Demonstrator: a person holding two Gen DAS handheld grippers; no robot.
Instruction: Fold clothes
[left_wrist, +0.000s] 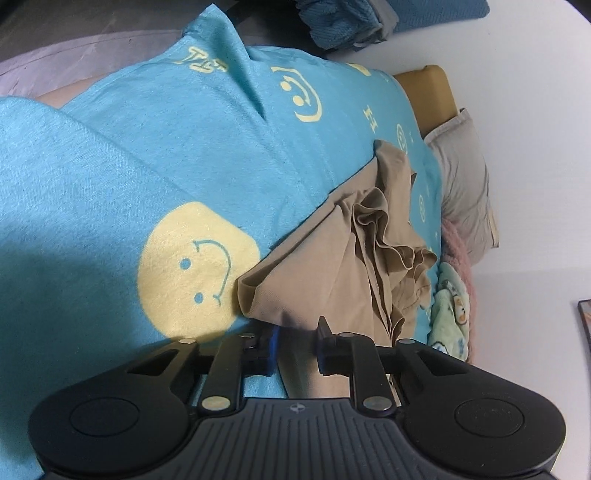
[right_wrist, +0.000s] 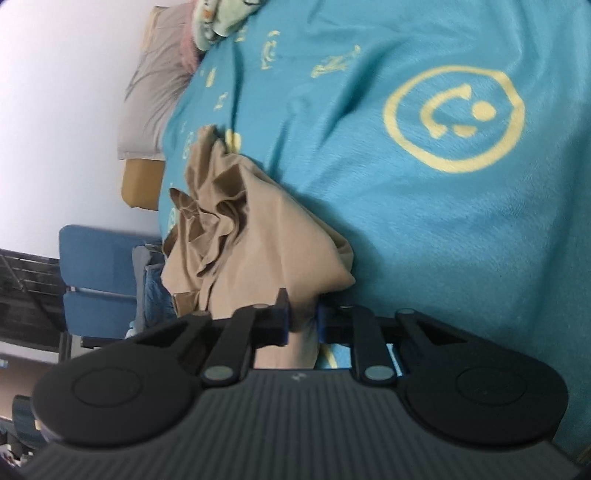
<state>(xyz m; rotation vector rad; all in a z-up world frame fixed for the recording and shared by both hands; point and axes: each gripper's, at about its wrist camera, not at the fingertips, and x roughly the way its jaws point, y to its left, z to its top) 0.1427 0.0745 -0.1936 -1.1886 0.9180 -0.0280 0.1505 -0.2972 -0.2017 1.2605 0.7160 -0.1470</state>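
A tan garment (left_wrist: 332, 266) lies crumpled on a turquoise bedspread with yellow smiley faces (left_wrist: 166, 177). My left gripper (left_wrist: 297, 332) is shut on the garment's near edge, cloth bunched between its jaws. In the right wrist view the same tan garment (right_wrist: 251, 236) lies on the bedspread (right_wrist: 424, 221). My right gripper (right_wrist: 301, 314) is shut on another part of its near edge, cloth pinched between the fingers. The far end of the garment is ruffled and loose.
A grey pillow (left_wrist: 465, 192) and a pink and green plush blanket (left_wrist: 450, 295) lie at the bed's head by a wooden headboard (left_wrist: 432, 92). Blue chairs (right_wrist: 96, 273) stand beside the bed. White wall lies beyond.
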